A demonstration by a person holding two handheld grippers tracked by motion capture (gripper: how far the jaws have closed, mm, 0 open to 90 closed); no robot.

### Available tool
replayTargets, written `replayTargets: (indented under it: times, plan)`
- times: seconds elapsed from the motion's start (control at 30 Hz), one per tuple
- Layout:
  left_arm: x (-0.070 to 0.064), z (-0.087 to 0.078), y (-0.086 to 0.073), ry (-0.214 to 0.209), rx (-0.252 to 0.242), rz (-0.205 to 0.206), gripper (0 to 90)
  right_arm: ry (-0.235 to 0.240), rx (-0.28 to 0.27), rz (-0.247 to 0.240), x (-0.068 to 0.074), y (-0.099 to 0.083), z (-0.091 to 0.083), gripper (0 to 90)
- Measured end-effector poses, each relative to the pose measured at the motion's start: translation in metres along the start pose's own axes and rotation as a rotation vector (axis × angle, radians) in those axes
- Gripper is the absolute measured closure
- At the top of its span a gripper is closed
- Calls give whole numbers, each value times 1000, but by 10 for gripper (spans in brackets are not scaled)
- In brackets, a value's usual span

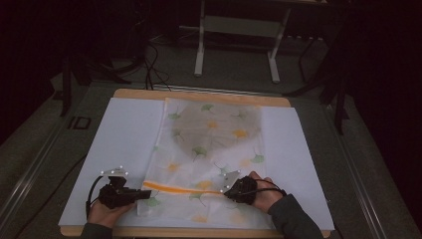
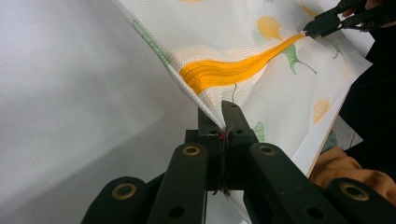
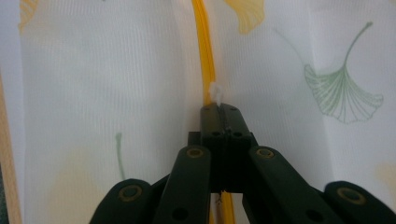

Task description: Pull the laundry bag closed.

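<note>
Left gripper [image 2: 223, 122], nearest the person at the table's [image 1: 199, 232] near-left edge: jaws closed on the edge of a mesh bag [image 1: 209, 149], pinching the fabric just below the wide end of its orange zipper [image 2: 233, 70]. This grip appears to anchor the bag so that it cannot slide. Right gripper [image 3: 219, 112], near the bag's right side: jaws closed on the white zipper pull [image 3: 215, 92], which sits on the orange line. In the left gripper view the zipper runs taut between the two grippers, which suggests opposed tension, one end fixed while the other draws the slider along. Beyond both, the bag lies flat on a white sheet [image 1: 124, 134] covering the table, its ginkgo-leaf print [image 3: 343, 93] uppermost. A darker, rounded mass [image 1: 219, 127] shows through the mesh in the far half; its nature cannot be told.
</note>
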State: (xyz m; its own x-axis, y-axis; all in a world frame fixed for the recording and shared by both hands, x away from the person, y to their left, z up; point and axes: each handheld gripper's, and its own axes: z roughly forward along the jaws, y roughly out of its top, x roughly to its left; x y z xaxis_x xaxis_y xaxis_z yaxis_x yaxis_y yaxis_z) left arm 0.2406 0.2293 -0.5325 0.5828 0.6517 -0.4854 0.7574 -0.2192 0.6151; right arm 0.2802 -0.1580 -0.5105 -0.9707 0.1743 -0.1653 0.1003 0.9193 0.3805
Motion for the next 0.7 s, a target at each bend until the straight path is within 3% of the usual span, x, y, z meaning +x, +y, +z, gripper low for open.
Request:
replayTargets:
  times: [0.7]
  plan:
    - [-1,1,-1,-5,4,-1,884,-24,27,35,-6,-24,-10,900]
